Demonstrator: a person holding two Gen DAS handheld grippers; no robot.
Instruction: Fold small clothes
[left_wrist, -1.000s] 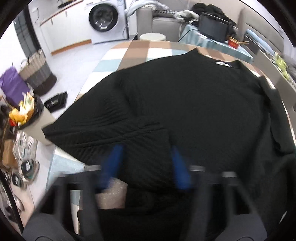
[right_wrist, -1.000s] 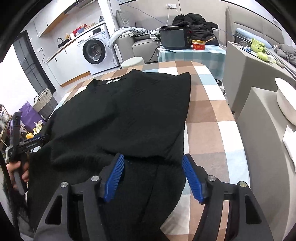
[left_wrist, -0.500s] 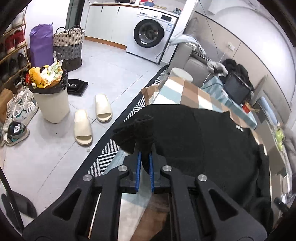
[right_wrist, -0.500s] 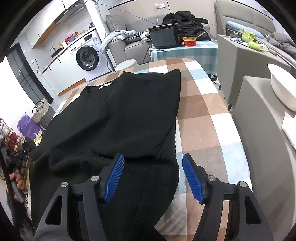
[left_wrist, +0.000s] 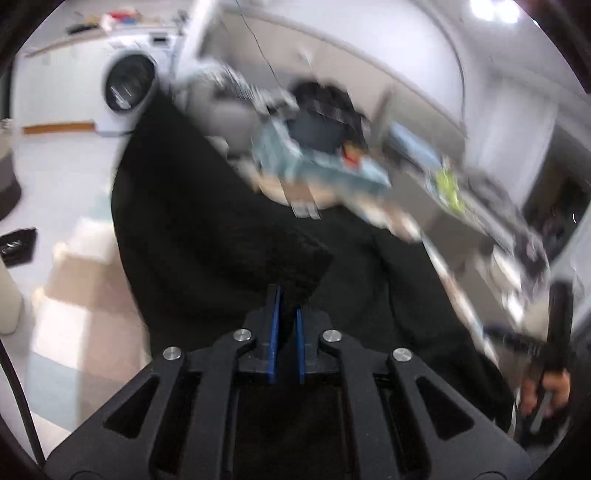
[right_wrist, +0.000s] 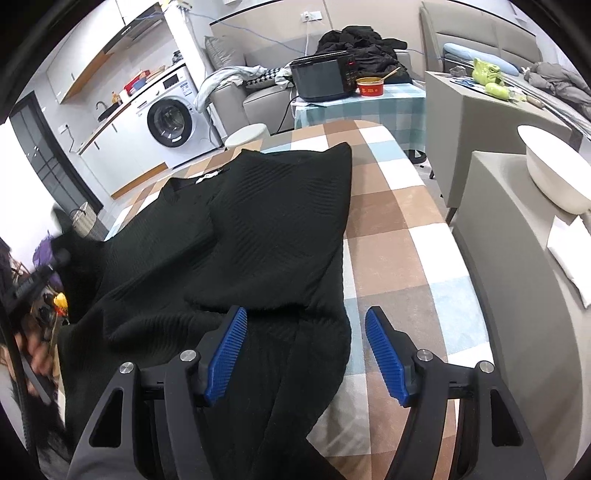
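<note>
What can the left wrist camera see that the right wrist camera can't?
Only the left wrist view shows the left gripper close up, its jaws opening slightly though still pinching a fold of the black sweater. Only the right wrist view shows the right gripper open above the sweater's hem, plus a white bowl. Both show the sweater, checked tablecloth and washing machine.

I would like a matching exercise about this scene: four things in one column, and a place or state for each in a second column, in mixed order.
Things:
1. black sweater
2. left gripper
3. right gripper
4. white bowl

Places or states:
a. jaws apart, holding nothing
b. on the grey cabinet
c. spread on the checked table
d. pinching black cloth

Pairs: 1-c, 2-d, 3-a, 4-b
</note>
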